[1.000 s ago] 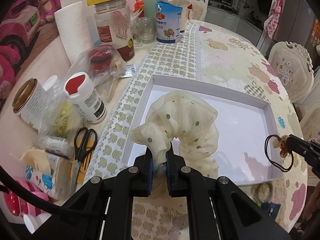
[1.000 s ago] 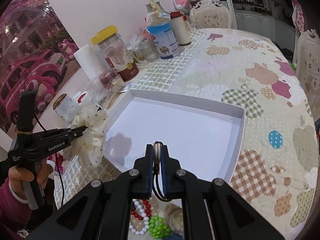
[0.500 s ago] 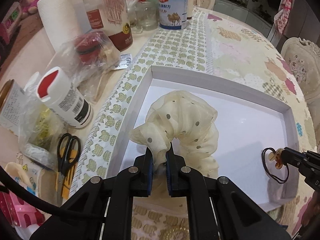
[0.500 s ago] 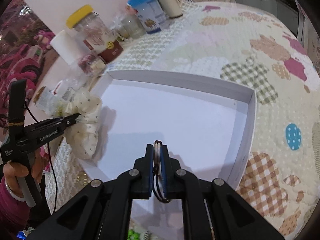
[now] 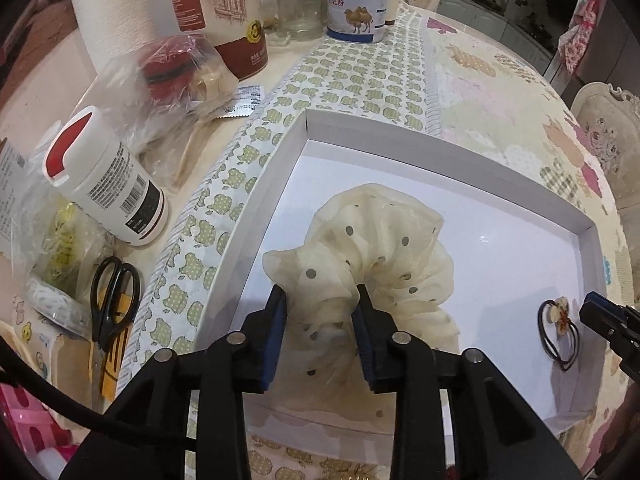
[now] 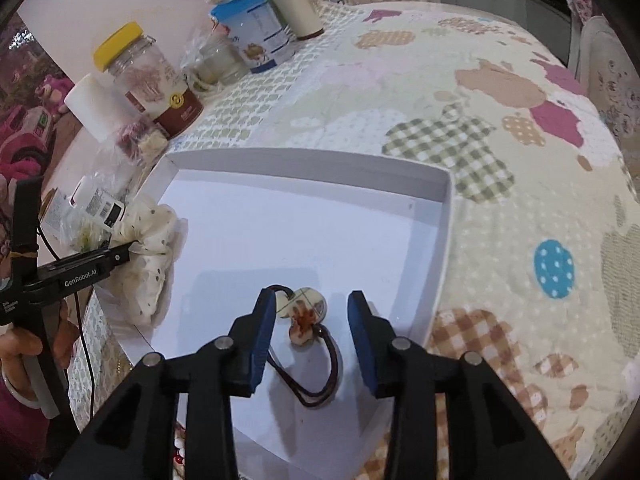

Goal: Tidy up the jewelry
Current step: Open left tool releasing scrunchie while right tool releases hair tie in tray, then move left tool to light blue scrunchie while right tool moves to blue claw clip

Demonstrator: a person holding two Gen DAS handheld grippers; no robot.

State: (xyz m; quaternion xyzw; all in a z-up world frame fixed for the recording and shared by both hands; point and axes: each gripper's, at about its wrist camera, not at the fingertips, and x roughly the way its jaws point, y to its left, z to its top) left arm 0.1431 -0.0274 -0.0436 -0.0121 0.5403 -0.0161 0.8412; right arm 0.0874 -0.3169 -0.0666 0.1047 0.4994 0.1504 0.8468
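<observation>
A cream polka-dot scrunchie (image 5: 372, 264) lies inside the white shallow box (image 5: 448, 148) at its near left side. My left gripper (image 5: 322, 300) is open, its jaws either side of the scrunchie's near fold. The scrunchie also shows in the right wrist view (image 6: 156, 248). A dark hair tie with a flower charm (image 6: 306, 316) lies on the box floor (image 6: 304, 220) near its front right. My right gripper (image 6: 312, 300) is open with the hair tie between its jaws. The hair tie also shows in the left wrist view (image 5: 558, 332).
Left of the box stand a white pill bottle (image 5: 104, 184), black scissors (image 5: 112, 300), a paper roll (image 5: 108, 4), a labelled jar (image 5: 228, 12) and a blue tin (image 5: 356, 0). Beads (image 6: 178, 454) lie below the box's front edge. A patchwork cloth (image 6: 500, 120) covers the table.
Both grippers have opened. The scrunchie and the hair tie, held half a second ago, now rest on the box floor. Both grippers have come lower over the box.
</observation>
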